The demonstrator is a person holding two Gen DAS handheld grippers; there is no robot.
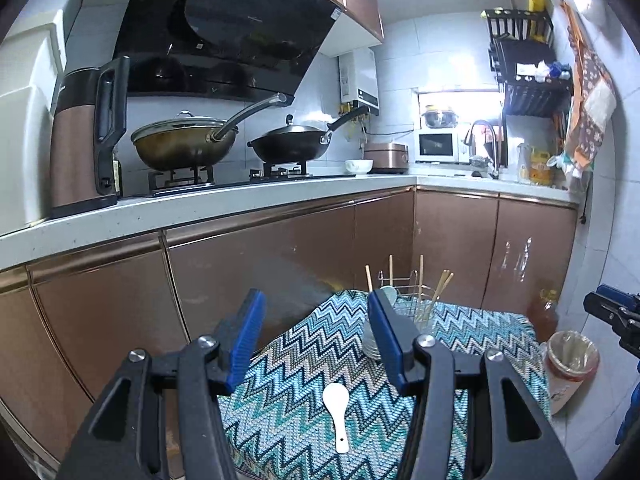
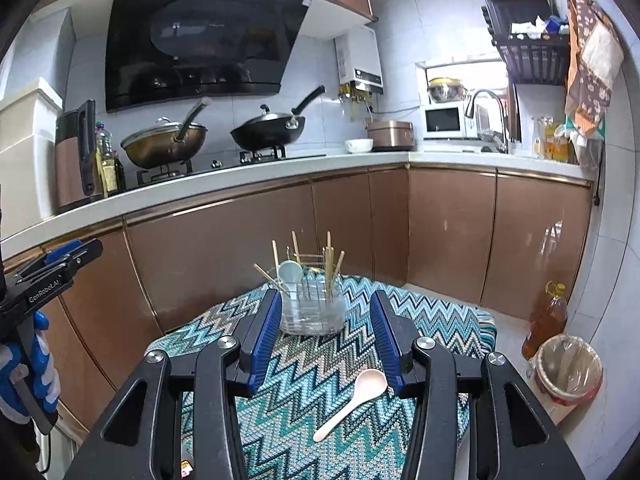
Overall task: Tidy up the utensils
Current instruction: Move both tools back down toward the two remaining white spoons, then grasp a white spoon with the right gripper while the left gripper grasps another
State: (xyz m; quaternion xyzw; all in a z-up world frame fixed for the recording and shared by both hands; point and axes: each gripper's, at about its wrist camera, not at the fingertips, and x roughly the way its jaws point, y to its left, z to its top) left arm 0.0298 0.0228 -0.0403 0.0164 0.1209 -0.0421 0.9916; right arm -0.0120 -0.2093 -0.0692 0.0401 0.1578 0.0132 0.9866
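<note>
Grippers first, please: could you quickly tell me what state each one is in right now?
Left gripper: open, holding nothing.
Right gripper: open, holding nothing.

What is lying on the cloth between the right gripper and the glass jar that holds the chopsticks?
Right wrist view: only bare zigzag cloth lies between the right gripper and the glass jar. The pink spoon lies nearer, below the right finger.

"GenRobot.AI" printed on left gripper point(image 2: 60, 258) arm.

The left tool point(image 1: 316, 312) partly hides the utensil holder point(image 1: 412, 304) behind it.
</note>
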